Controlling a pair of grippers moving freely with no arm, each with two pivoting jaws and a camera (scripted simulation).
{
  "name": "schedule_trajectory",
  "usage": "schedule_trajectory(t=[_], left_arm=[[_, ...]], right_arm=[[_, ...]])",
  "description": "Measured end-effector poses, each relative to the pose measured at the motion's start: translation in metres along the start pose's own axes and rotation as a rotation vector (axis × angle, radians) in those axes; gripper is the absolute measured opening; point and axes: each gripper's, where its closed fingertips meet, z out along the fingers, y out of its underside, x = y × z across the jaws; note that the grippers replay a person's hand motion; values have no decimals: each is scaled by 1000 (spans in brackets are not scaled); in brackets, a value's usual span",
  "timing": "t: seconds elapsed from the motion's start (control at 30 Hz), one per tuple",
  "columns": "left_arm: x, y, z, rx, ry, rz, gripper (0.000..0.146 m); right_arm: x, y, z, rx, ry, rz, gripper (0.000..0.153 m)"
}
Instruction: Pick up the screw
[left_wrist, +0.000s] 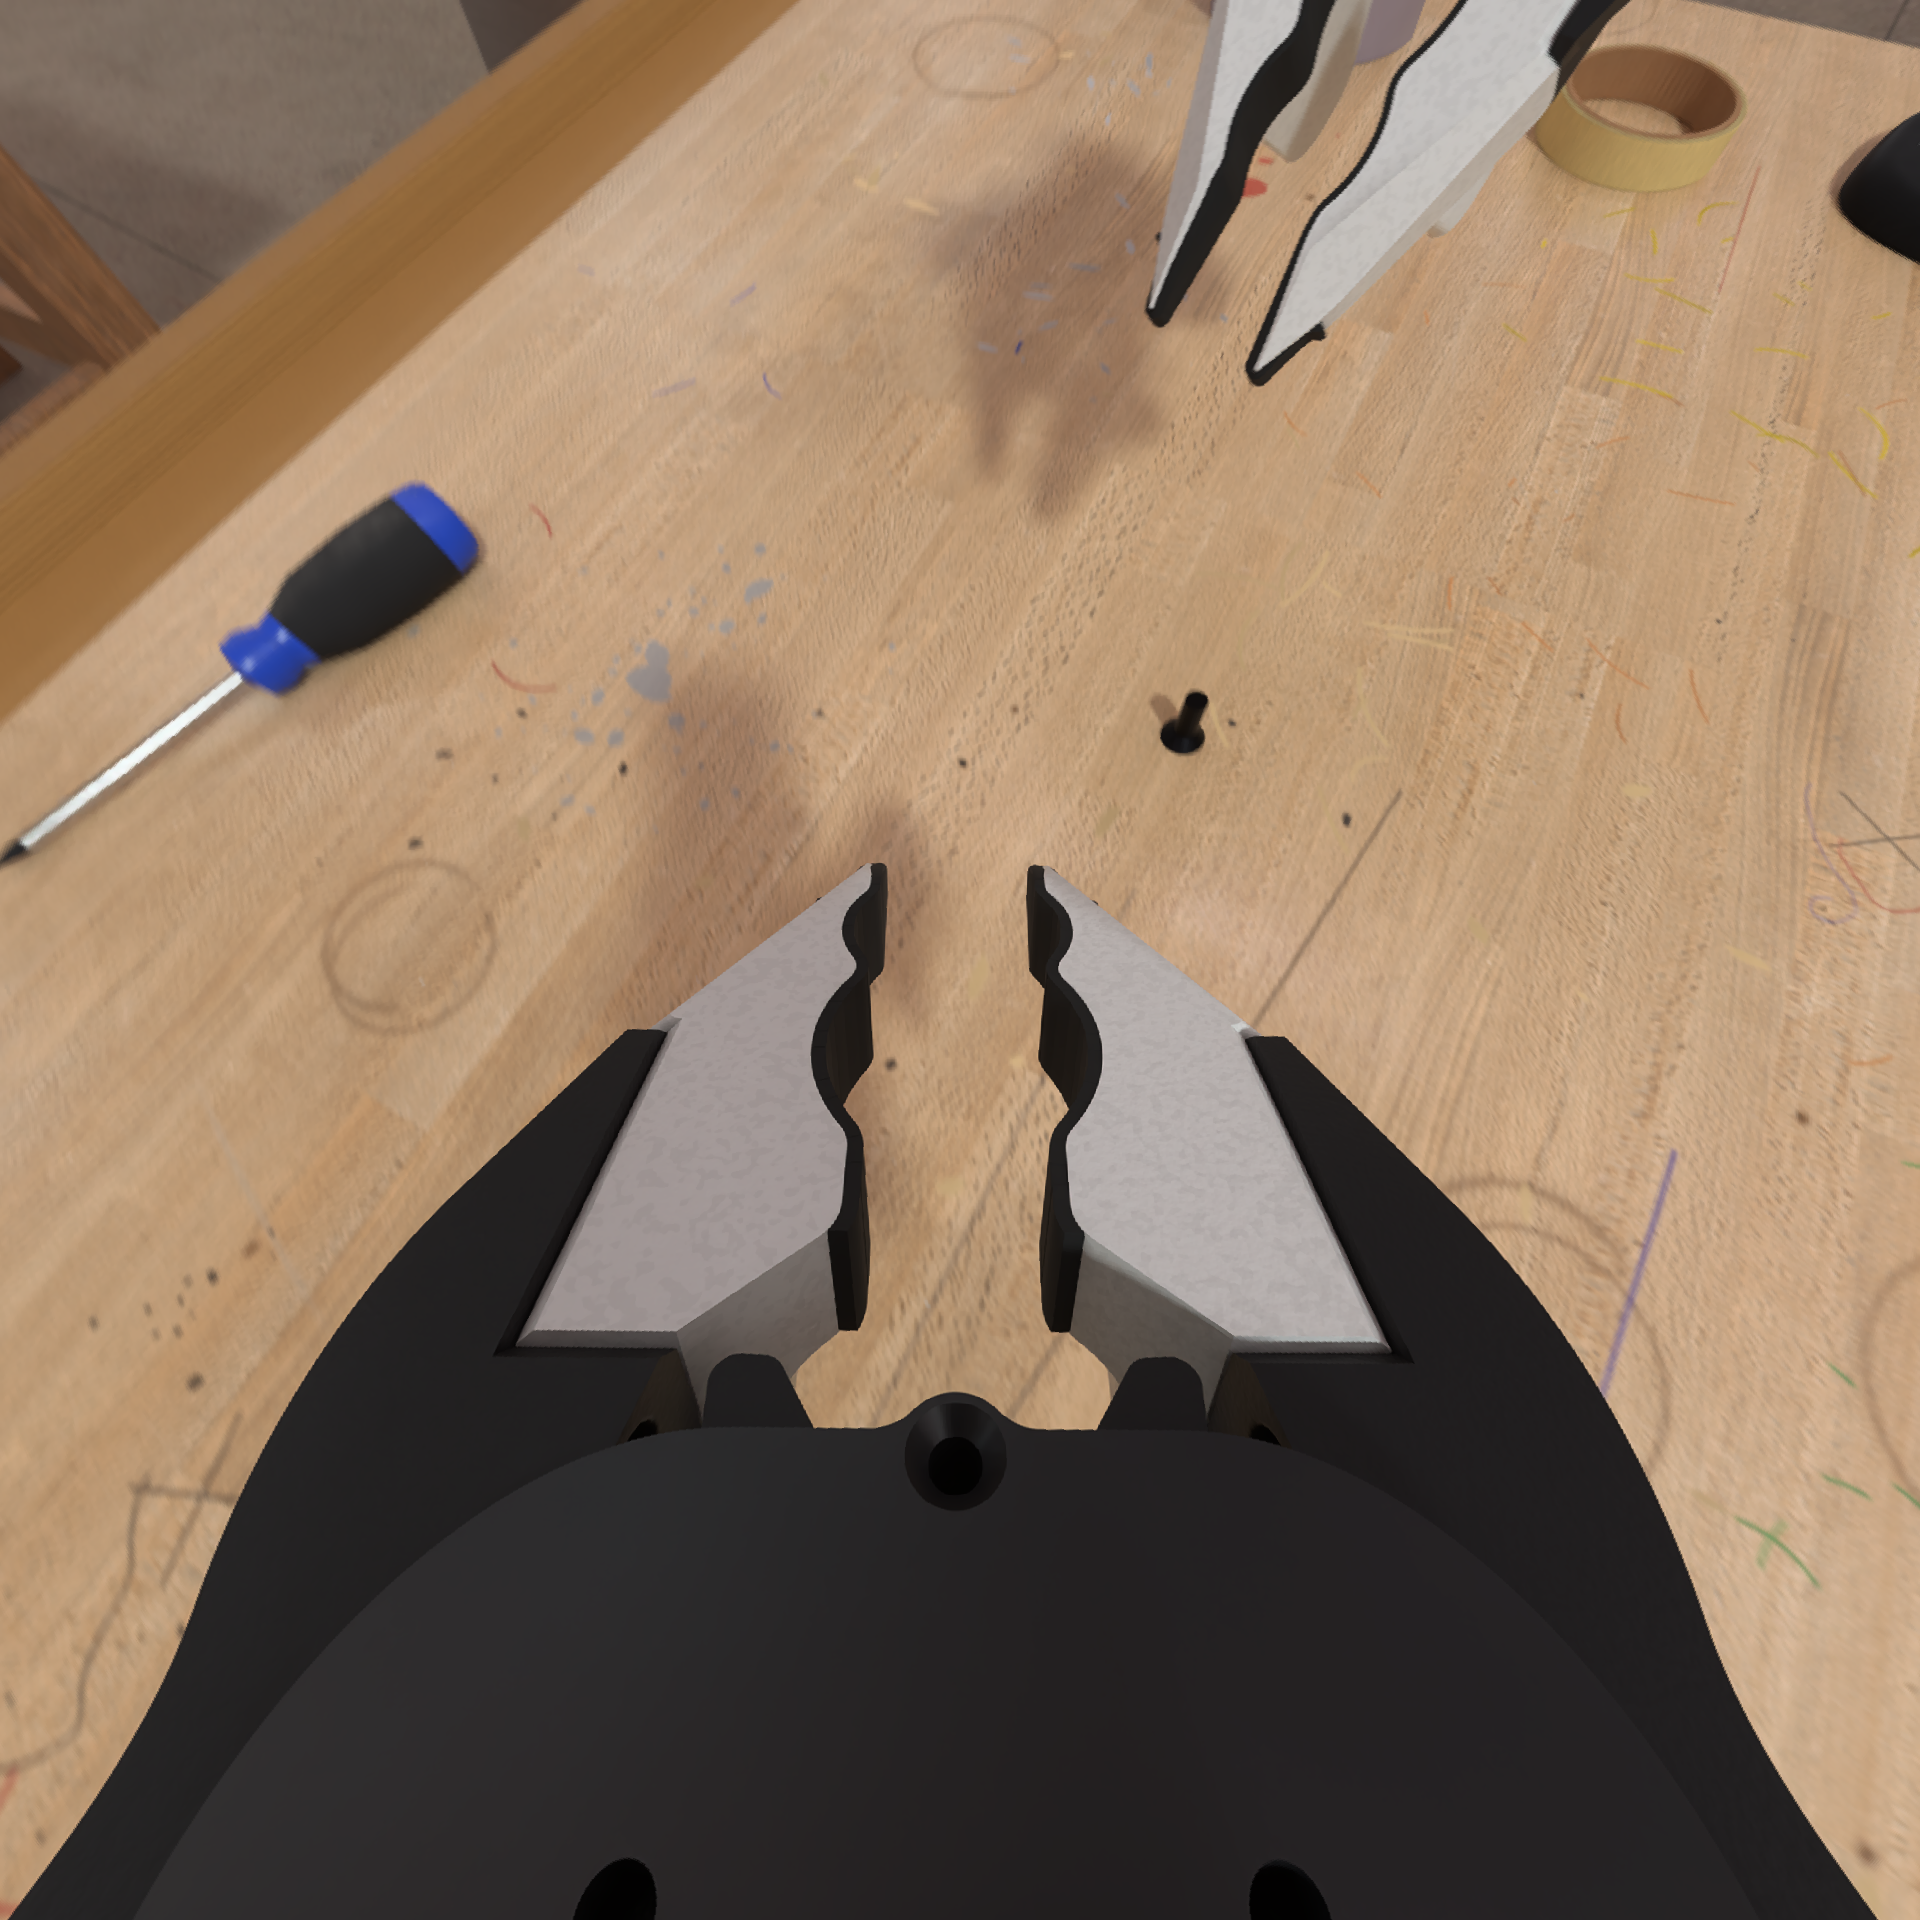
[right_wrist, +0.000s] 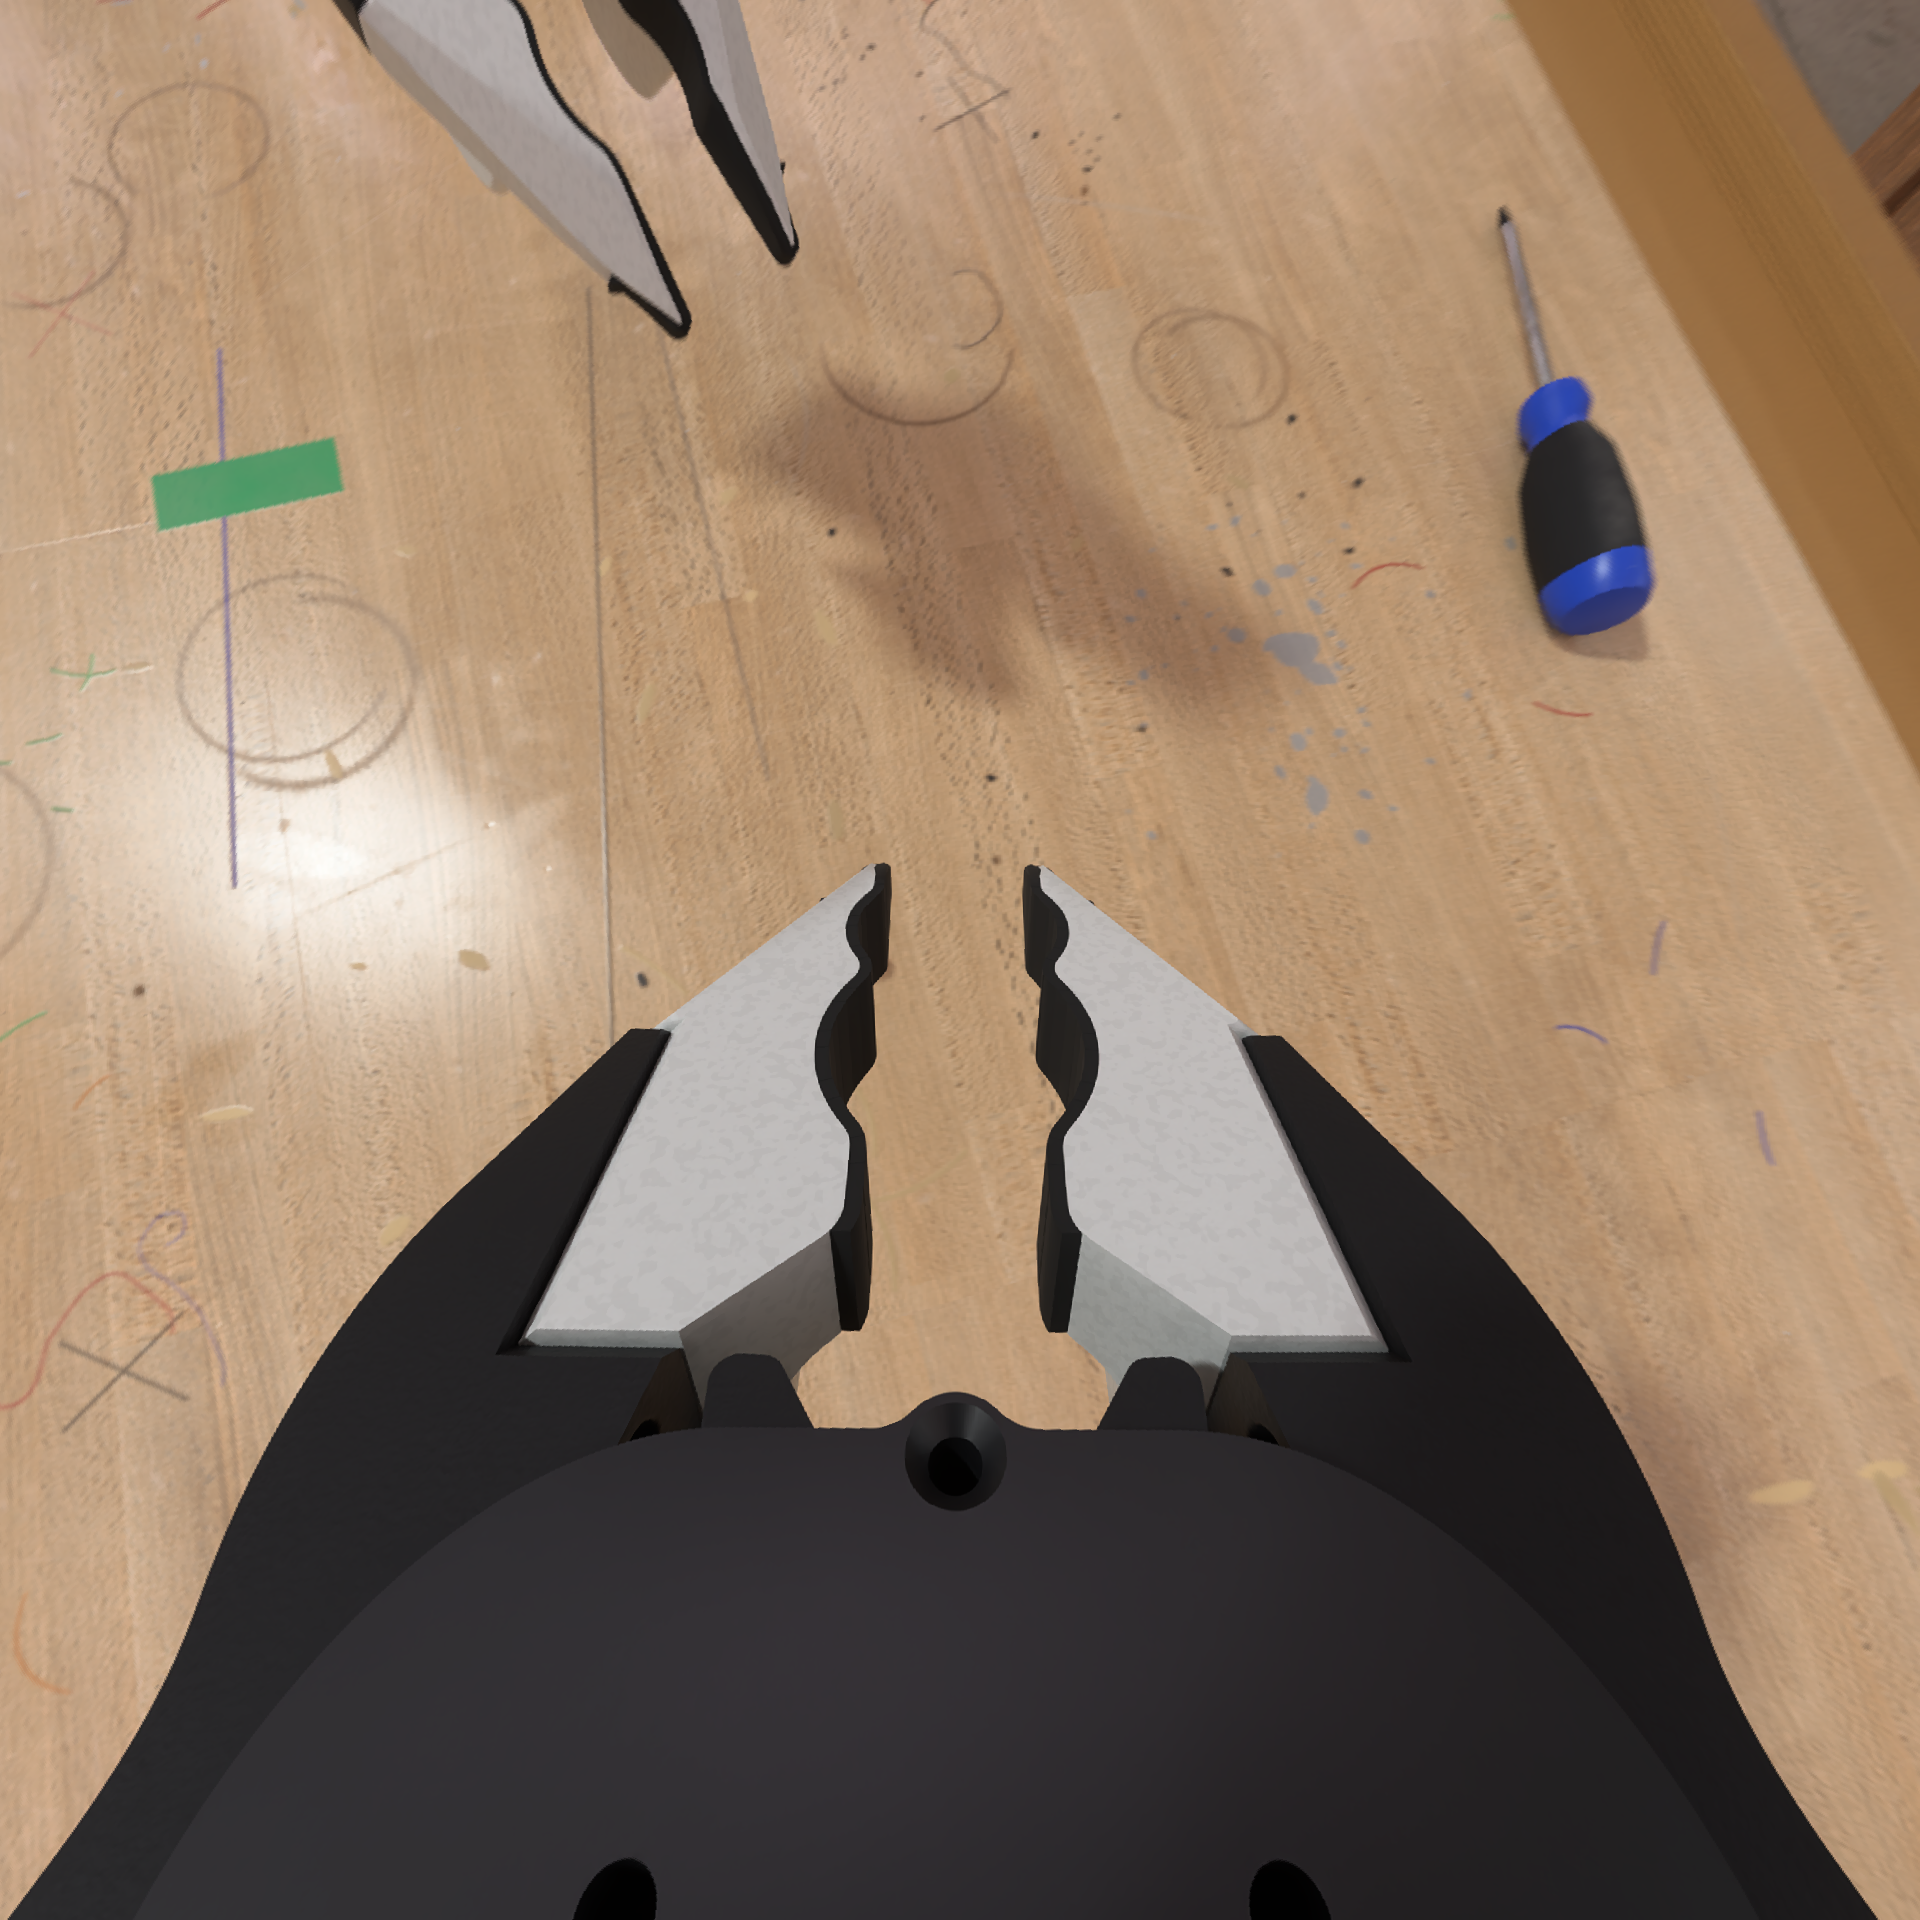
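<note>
Light was bright and even; soft, blurred shadows fell mid-table (left_wrist: 1455, 935), a glare patch (right_wrist: 332, 852) shone near its left edge, and edges bowed.

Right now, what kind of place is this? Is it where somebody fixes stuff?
Probably a workshop bench. The wooden tabletop is scratched and paint-flecked, a blue-and-black screwdriver lies on it, and there is a roll of tape and a small black screw.

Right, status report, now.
Left gripper open, empty. Right gripper open, empty. Screw on the table, untouched, ahead of left gripper. Path clear.
</note>
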Motion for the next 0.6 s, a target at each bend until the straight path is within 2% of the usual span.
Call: schedule_trajectory(t=[0.17,0.3,0.6], left_arm=[[10,29,-16,-47,-8,-61,26],[18,43,-17,-60,2,-96,25],[32,44,25,-115,73,-47,25]], right_arm=[[-23,16,11,-42,-52,5,27],[-32,41,25,-126,-54,17,29],[-39,64,66,-198,-21,4,27]])
